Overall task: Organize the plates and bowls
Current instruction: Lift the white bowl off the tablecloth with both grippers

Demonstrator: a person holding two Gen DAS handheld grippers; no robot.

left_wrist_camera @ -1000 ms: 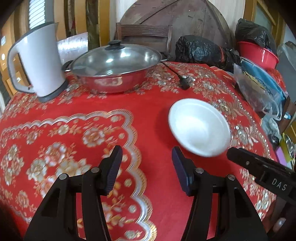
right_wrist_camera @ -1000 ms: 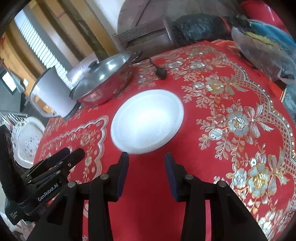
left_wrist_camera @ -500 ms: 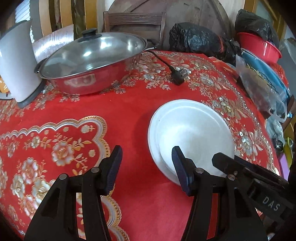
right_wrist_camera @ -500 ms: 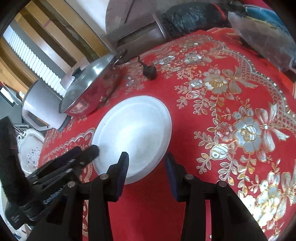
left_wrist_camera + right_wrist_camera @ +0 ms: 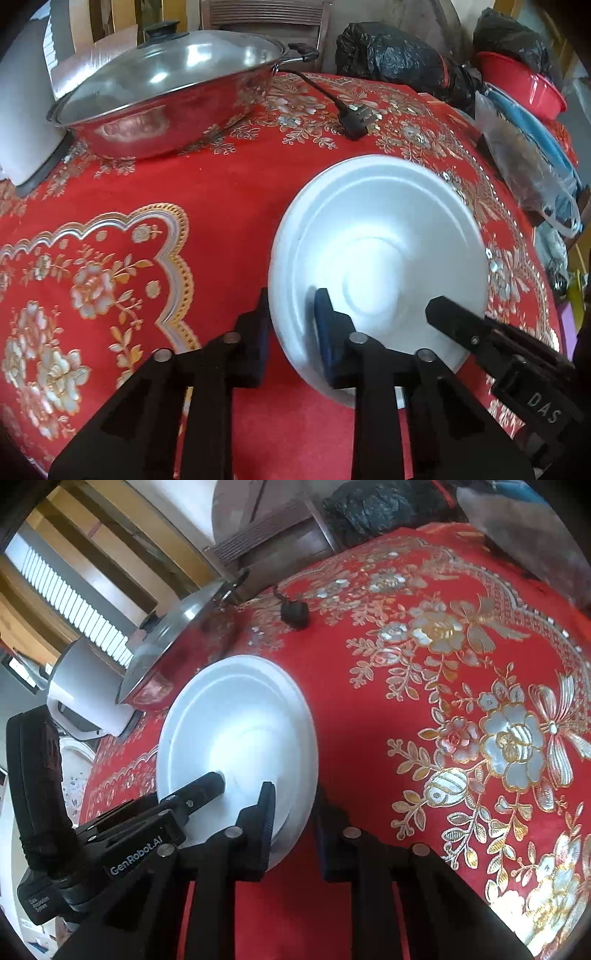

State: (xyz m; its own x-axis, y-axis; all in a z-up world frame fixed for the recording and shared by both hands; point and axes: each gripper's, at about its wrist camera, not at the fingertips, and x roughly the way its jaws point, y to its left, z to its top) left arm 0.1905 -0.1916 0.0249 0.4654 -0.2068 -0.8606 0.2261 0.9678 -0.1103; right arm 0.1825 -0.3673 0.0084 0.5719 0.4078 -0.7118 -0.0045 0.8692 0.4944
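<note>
A white bowl (image 5: 380, 236) sits on the red floral tablecloth (image 5: 207, 192). My left gripper (image 5: 291, 332) straddles its near left rim, one finger outside and one inside; the jaws have narrowed around the rim. My right gripper (image 5: 293, 819) straddles the bowl's (image 5: 240, 723) near right rim the same way. Each gripper shows in the other's view. Whether the pads press the rim is hard to tell.
A lidded steel wok (image 5: 166, 96) and a white kettle (image 5: 22, 110) stand at the back left. A black plug (image 5: 354, 118) lies behind the bowl. Black bags (image 5: 399, 62), a red basin (image 5: 524, 88) and plastic-wrapped items (image 5: 532, 158) crowd the right edge. A patterned plate (image 5: 74, 775) lies off-table, left.
Both grippers moved forward onto the bowl's near rim, one from each side, and their jaws narrowed around it. The bowl now looms larger in both views.
</note>
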